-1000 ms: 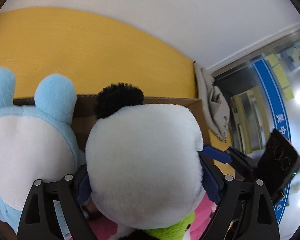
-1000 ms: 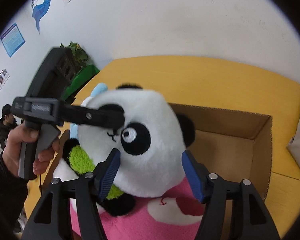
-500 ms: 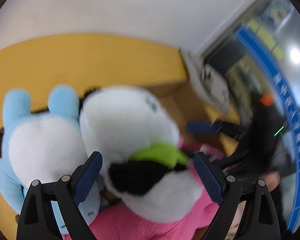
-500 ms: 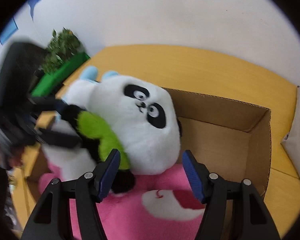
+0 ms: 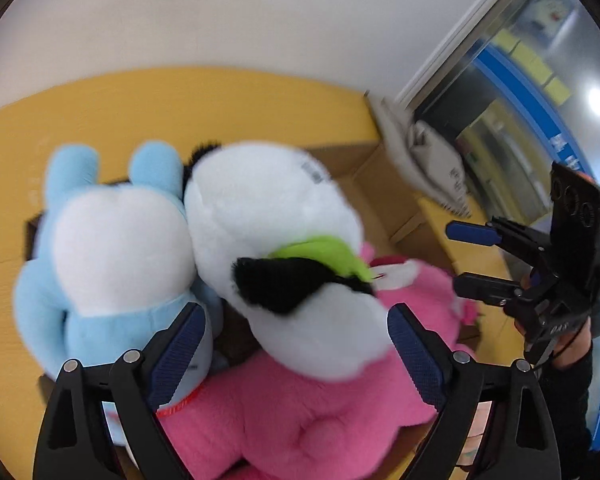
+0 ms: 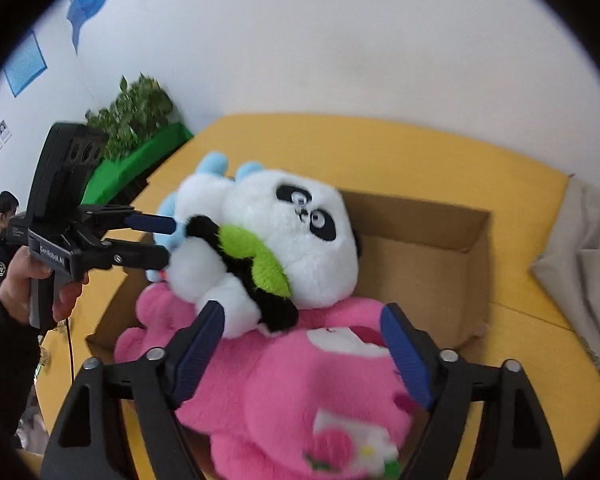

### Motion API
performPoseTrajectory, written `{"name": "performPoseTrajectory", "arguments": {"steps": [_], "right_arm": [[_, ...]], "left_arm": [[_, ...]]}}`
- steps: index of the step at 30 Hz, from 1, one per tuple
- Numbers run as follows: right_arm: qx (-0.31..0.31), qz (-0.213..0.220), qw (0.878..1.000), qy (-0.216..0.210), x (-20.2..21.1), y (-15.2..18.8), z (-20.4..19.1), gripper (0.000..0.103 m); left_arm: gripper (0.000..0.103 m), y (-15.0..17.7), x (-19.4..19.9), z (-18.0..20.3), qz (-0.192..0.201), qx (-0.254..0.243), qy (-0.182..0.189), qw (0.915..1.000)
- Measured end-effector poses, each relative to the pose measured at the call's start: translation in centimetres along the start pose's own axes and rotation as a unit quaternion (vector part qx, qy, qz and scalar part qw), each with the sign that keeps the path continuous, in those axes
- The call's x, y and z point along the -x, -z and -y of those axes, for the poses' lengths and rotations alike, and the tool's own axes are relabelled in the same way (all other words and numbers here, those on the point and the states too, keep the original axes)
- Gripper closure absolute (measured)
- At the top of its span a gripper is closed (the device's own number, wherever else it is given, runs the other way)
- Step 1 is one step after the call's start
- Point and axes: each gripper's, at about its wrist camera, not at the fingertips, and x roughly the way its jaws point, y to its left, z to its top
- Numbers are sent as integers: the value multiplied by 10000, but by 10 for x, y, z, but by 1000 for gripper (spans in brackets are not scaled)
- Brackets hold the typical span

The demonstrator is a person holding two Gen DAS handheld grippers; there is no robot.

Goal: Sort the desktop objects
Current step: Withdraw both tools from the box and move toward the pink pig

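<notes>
A panda plush (image 6: 300,240) with a green scarf lies on a pink plush (image 6: 300,392) in an open cardboard box (image 6: 440,256); it also shows in the left wrist view (image 5: 268,216). A light blue plush (image 5: 112,248) lies beside it at the box's left end. My left gripper (image 5: 296,344) is open and empty, pulled back from the panda; it shows in the right wrist view (image 6: 152,240). My right gripper (image 6: 300,344) is open and empty over the pink plush (image 5: 300,412); it shows in the left wrist view (image 5: 468,256).
The box stands on a yellow table (image 6: 380,148) against a white wall. A beige cloth bag (image 6: 580,248) lies at the table's right end. A green planter (image 6: 136,152) stands past the table's left end. A bystander (image 6: 0,220) is far left.
My left gripper opened, let go of the panda and drew back. The panda tipped over and now lies on the pink plush. My right gripper pulled back a little.
</notes>
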Motion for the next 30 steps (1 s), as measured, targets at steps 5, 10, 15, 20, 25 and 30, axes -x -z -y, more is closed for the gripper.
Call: {"name": "performPoseTrajectory", "arguments": {"steps": [5, 10, 15, 20, 25, 30], "right_arm": [[-260, -204, 9992, 231, 10, 33, 16, 19], [-266, -925, 9952, -154, -10, 88, 10, 19], [-517, -1167, 9918, -90, -11, 118, 0, 19], [-768, -1407, 9871, -25, -12, 148, -11, 19], [-1017, -1646, 9811, 39, -13, 178, -21, 19], [-1170, -1627, 9797, -81, 4, 209, -41, 19]], "left_arm": [[0, 58, 69, 12, 705, 203, -340, 9967], [0, 135, 75, -18, 491, 685, -554, 9949], [2, 192, 58, -40, 66, 886, -576, 9944], [2, 224, 53, -58, -24, 1266, -299, 9915], [1, 251, 64, -69, 92, 1474, 61, 9890], [1, 279, 77, -62, 104, 1466, 127, 9891]]}}
